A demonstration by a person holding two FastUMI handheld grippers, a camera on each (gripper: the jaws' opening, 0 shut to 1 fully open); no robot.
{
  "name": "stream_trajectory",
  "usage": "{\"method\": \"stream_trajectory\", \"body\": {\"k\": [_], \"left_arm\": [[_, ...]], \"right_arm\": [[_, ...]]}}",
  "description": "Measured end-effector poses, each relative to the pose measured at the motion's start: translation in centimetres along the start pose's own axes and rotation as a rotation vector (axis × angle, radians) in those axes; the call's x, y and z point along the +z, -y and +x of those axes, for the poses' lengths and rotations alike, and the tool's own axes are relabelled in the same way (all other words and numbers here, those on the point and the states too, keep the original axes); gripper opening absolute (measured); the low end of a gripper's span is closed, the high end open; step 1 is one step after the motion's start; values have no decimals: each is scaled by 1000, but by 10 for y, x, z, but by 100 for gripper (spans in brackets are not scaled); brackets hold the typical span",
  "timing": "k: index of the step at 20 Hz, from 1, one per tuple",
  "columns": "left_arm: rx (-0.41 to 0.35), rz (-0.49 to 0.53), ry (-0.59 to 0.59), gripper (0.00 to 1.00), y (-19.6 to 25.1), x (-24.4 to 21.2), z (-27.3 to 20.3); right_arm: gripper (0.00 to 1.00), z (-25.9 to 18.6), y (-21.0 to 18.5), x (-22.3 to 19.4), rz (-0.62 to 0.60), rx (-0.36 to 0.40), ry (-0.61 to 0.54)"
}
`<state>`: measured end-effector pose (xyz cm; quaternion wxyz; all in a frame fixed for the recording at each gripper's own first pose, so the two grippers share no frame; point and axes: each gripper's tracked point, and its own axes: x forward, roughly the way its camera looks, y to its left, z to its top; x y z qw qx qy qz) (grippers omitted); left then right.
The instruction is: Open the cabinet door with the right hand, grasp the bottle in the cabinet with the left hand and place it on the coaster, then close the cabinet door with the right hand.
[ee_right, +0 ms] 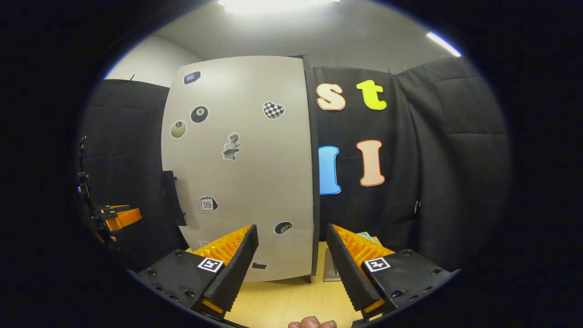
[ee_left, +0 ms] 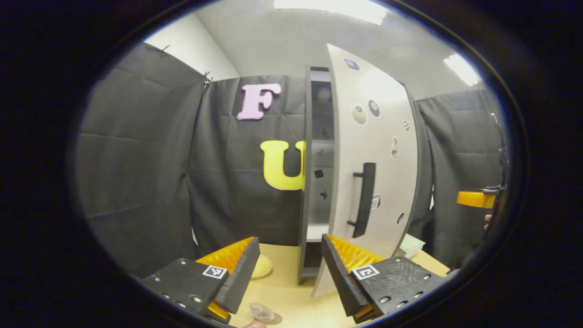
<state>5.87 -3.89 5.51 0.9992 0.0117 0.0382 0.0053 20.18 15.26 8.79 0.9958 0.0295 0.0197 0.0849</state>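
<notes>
Black cloth walls ringed the table [ee_left: 287, 291]. Cabinet door [ee_left: 373, 150] stood ajar at 1 o'clock. Left gripper [ee_left: 287, 269] and right gripper [ee_right: 291, 259] were level, jaws apart, empty.

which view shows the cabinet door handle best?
Left gripper view: the black handle faces the camera on the door, whole bar visible. Right gripper view catches it edge-on at the door's left edge, dark against the cloth.

Cabinet door [ee_left: 373, 150] ajar, hides most of cabinet interior [ee_left: 321, 136]. Bottle [ee_left: 262, 311] cut off at lower edge. Sticker details on door too small to tell.
</notes>
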Motion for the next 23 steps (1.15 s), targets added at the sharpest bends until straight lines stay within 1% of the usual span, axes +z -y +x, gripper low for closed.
{"method": "stream_trajectory", "body": {"k": [1,2,3,4,7,9,12,13,16,20,23], "left_arm": [[4,8,10,82,8,2,-4],[8,13,18,82,18,4,-8],[9,12,26,82,28,5,-11],[9,6,29,82,39,5,-15],[25,-22,8,81,69,-5,-27],[37,-27,19,81,86,-6,-35],[21,-35,12,82,109,-10,-49],[15,-30,17,82,113,-10,-49],[7,-17,40,82,120,-5,-53],[-4,-40,29,82,131,-17,-55],[0,-25,18,81,122,-24,-58]], "right_arm": [[99,-4,8,-1,11,1,5],[98,-8,17,-4,23,4,4],[93,-10,26,-7,31,8,-1],[98,-14,34,-11,36,11,-7],[98,-28,57,-24,45,21,-23],[98,-37,69,-28,44,26,-16],[98,-46,82,-33,45,15,-16],[98,-49,83,-32,40,13,-10],[98,-57,97,-37,24,-32,9],[98,-63,99,-56,62,-43,-43],[98,-63,109,-62,69,-84,-47]]}}
